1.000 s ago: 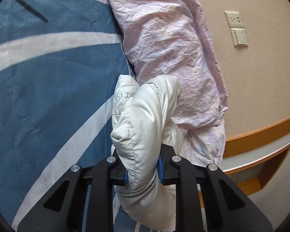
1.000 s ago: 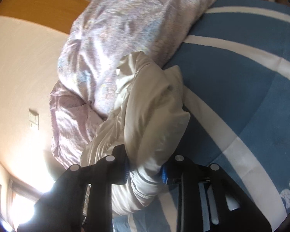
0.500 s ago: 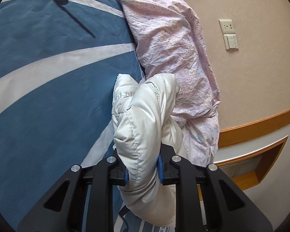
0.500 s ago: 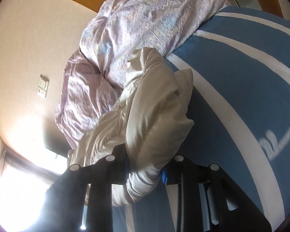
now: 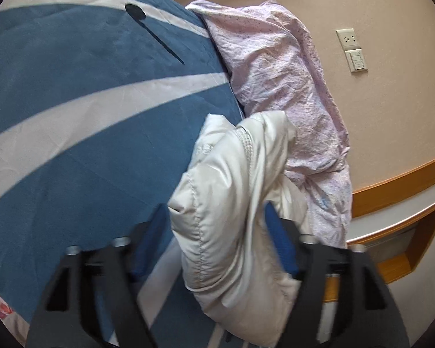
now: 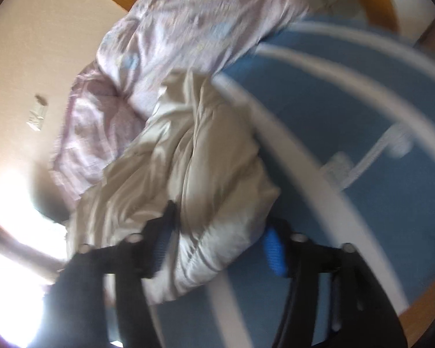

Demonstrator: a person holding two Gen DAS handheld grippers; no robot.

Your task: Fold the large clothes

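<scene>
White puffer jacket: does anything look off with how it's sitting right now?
Yes. The white puffer jacket sits bunched, not flat, on the blue bedspread, its far end against the crumpled pink quilt. Both grippers' jaws are opening around it.

Your padded jacket (image 5: 235, 203) lies bunched on the bedspread (image 5: 87, 145), at its edge, touching the crumpled quilt (image 5: 278, 72) heaped behind it against the wall (image 5: 391, 101). A socket and switch plate (image 5: 352, 49) sits on that wall, right of the quilt. A wooden shelf (image 5: 397, 217) runs lower right.
</scene>
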